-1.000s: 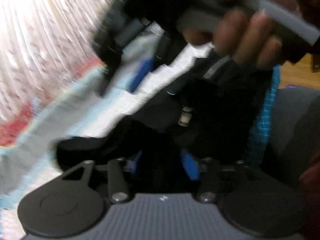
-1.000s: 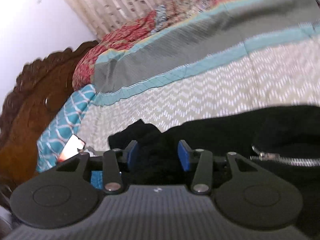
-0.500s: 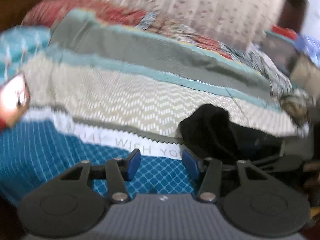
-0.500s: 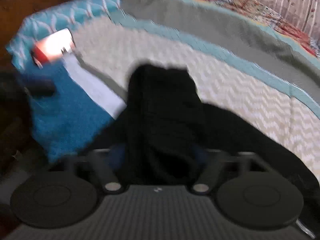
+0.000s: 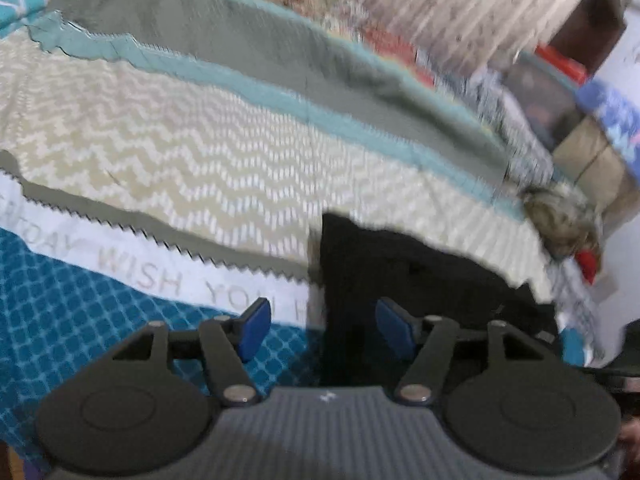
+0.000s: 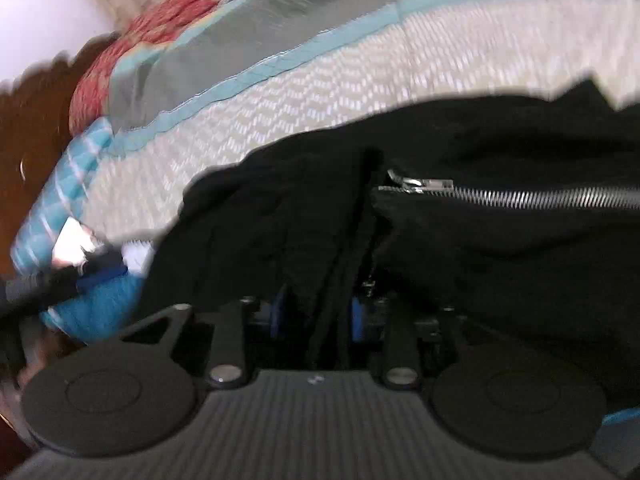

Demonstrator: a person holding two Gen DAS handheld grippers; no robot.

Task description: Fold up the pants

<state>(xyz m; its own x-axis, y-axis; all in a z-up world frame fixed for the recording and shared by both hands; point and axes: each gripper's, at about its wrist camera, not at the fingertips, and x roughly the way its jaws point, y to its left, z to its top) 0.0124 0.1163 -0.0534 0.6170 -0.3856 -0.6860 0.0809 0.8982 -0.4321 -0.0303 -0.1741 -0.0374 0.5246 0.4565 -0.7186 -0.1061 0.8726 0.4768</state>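
The black pants (image 5: 400,272) lie bunched on the bed, right of centre in the left wrist view. My left gripper (image 5: 322,330) is open; the pants' left edge lies between and beyond its blue pads (image 5: 254,328). In the right wrist view the pants (image 6: 480,240) fill the middle and right, with a silver zipper (image 6: 520,196) running to the right. My right gripper (image 6: 318,316) is shut on a fold of the black fabric, which hides most of its blue pads (image 6: 358,316).
A bedspread with cream zigzag (image 5: 180,148), grey and teal bands covers the bed. A blue checked cloth with a white lettered strip (image 5: 80,304) lies at the near left. A wooden headboard (image 6: 28,128) stands at left. Cluttered boxes (image 5: 580,148) sit at far right.
My left gripper has swung from facing the right gripper to facing the bed and closed in on the pants' left edge. My right gripper has stayed on the black fabric and swung around.
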